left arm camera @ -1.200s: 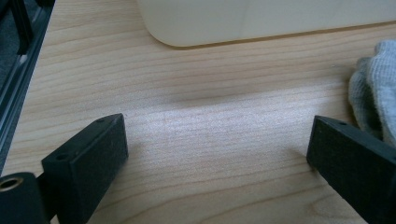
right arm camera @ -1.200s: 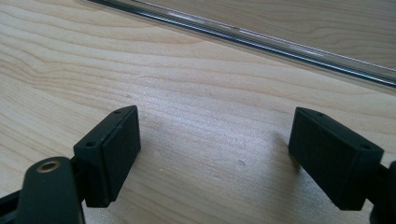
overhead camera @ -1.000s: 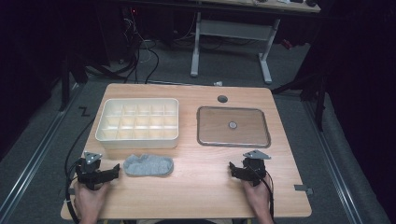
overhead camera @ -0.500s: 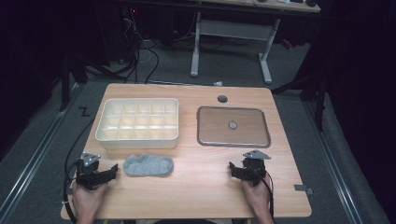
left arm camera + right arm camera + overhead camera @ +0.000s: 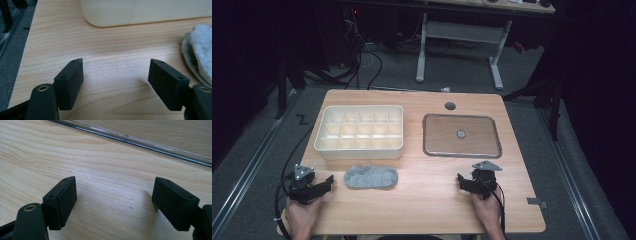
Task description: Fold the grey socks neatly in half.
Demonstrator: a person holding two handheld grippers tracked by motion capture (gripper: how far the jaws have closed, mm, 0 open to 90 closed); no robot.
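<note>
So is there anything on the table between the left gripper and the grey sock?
Nothing visible. The left gripper, jaws open, sits just left of the grey sock, with bare table between them. The white divided tray lies farther back.

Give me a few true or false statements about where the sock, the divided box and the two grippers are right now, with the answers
1. The grey sock lies inside the divided box. False: it lies on the table, in front of the box.
2. The left gripper is open with nothing between its jaws. True.
3. The right gripper grips the clear lid. False: it is open, apart from the lid.
4. The sock is nearer the left gripper than the right one. True.
5. The box's compartments look empty. True.
</note>
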